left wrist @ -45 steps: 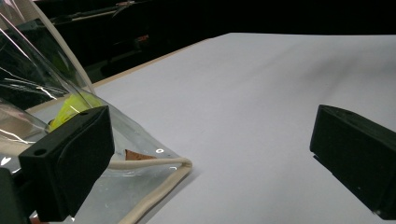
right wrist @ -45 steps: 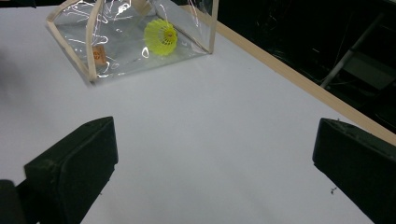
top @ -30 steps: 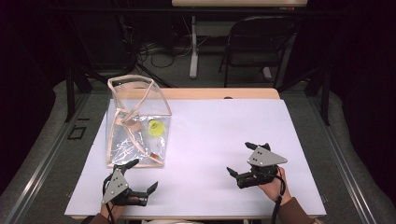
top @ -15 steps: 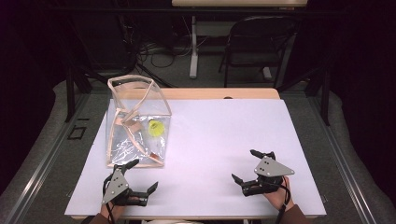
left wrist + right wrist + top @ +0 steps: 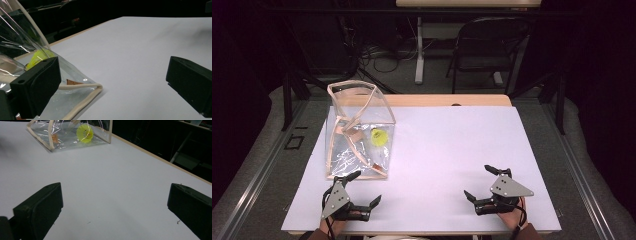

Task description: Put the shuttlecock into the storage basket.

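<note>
High view: clear bag (image 5: 358, 131) stands upright, mouth skyward.

Over the last second, right claw (image 5: 486, 184) drawn back toward the near edge of the bench (image 5: 447, 145) and slightly rightward, farther from the clear bag (image 5: 359, 131) than before. Now low beside that near edge, jaws spread wide as earlier, hand behind it sunk to the frame's bottom.
</note>
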